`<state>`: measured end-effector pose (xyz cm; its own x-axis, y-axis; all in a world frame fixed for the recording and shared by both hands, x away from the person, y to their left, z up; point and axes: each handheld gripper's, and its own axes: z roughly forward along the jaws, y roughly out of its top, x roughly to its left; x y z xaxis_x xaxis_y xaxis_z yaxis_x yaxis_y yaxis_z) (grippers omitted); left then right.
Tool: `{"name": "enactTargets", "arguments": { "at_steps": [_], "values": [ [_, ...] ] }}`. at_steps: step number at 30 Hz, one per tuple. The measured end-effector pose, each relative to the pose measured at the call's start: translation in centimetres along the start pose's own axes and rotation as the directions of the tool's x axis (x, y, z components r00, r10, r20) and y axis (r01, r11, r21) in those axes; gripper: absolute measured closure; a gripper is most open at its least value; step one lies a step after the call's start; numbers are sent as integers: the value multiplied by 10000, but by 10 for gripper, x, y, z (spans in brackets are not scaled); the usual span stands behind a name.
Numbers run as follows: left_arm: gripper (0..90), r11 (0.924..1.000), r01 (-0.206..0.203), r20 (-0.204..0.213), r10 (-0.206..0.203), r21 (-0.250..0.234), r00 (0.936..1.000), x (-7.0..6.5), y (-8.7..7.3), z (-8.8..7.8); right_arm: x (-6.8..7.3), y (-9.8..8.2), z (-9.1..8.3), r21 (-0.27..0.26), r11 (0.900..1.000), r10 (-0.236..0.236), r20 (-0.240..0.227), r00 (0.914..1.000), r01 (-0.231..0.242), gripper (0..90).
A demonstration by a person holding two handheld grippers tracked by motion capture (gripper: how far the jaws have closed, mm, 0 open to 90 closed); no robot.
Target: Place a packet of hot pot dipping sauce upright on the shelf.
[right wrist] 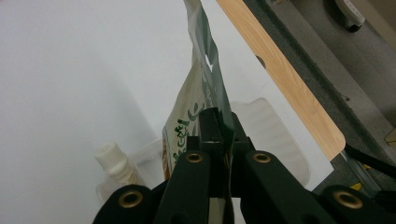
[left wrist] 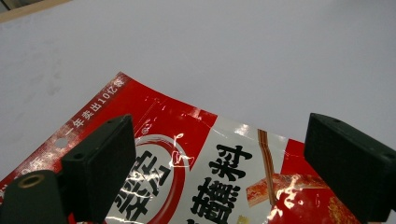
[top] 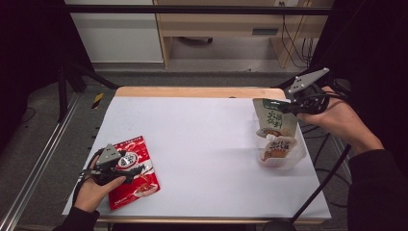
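Covering the table point(top: 202, 144), a white sheet left only a strip of bare wood along the far edge; beyond it stood light cabinets on a grey floor, and a metal rail ran along the left side.

The left gripper point(top: 126, 167) rested near the front left corner over a red pouch point(top: 139, 180) that lay flat on the sheet. The right gripper point(top: 285, 107) was raised near the right edge, its jaws clamped on the top edge of a green pouch point(top: 274, 118), which hung upright above a clear tray point(top: 296, 156). A further pouch point(top: 279, 147) lay in that tray.

The left gripper view alone showed the jaws standing wide apart, one on each side above the red pouch's point(left wrist: 205, 186) printed face, with no pad pressing on it. The right gripper view alone showed the green pouch point(right wrist: 187, 121) edge-on, pinched between the meeting pads, with a white screw cap point(right wrist: 109, 156) below and the tray's point(right wrist: 280, 140) wall behind.

The tray sat close to the right edge, and the red pouch close to the front left edge. The middle of the sheet between the two pouches lay open.
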<state>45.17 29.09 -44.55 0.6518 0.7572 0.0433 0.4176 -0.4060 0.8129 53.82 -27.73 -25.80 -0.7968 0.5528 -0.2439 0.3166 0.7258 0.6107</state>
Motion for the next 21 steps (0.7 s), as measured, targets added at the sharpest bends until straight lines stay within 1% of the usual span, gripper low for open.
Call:
{"name": "enactTargets", "arguments": {
  "at_steps": [6,11,21],
  "values": [
    [92,10000,-33,12,33,-6,10000,-1,0,0,2,-6,-1,74,10000,35,-63,10000,-34,900],
    [91,9998,-153,73,152,95,9999,-3,0,1,2,-12,-1,24,9999,101,-85,9999,-101,900],
    [92,9998,-182,30,182,89,9998,-1,0,-1,5,-14,-1,-97,9999,131,-319,9994,-134,900]
  ]
}}
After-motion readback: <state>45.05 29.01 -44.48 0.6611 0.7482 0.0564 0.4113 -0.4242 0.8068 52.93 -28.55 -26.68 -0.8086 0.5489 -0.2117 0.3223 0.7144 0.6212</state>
